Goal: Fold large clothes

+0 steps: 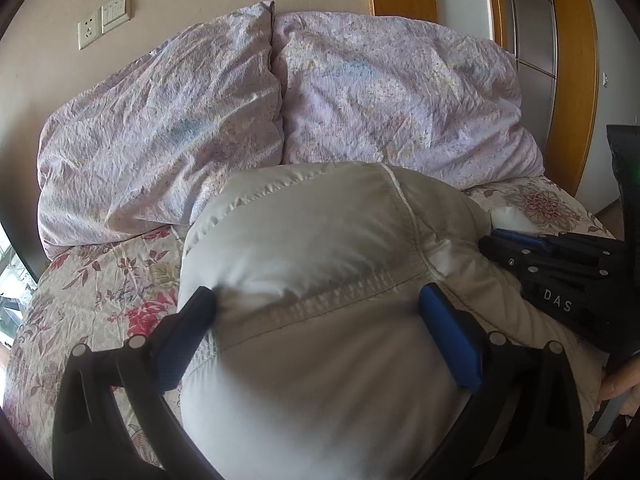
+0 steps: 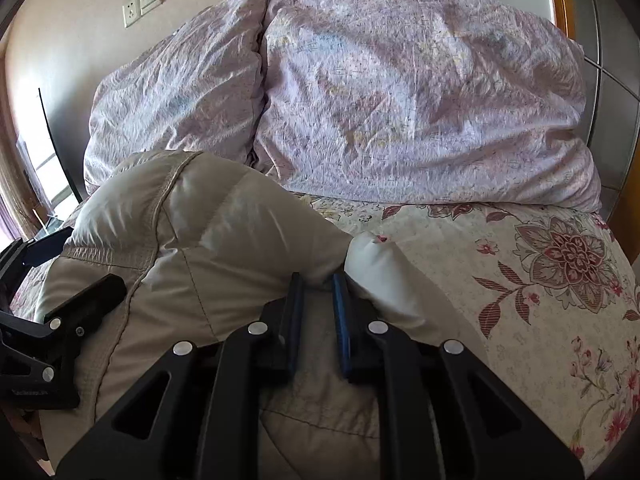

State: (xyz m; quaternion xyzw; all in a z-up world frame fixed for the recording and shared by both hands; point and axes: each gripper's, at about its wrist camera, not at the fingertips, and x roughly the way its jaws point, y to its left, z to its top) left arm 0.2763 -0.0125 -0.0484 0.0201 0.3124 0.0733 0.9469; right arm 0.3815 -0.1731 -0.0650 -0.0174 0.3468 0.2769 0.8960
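Left gripper spread wide astride the puffy jacket; right gripper narrow, seemingly pinching its fold.

So the right gripper has its blue-padded fingers nearly together, pinching a white fold of the puffy grey jacket that's bunched up on the floral bedsheet. The left gripper sits at the left edge, resting on the jacket. Two crinkly lilac pillows lean against the wall behind, with a socket and switch up top.
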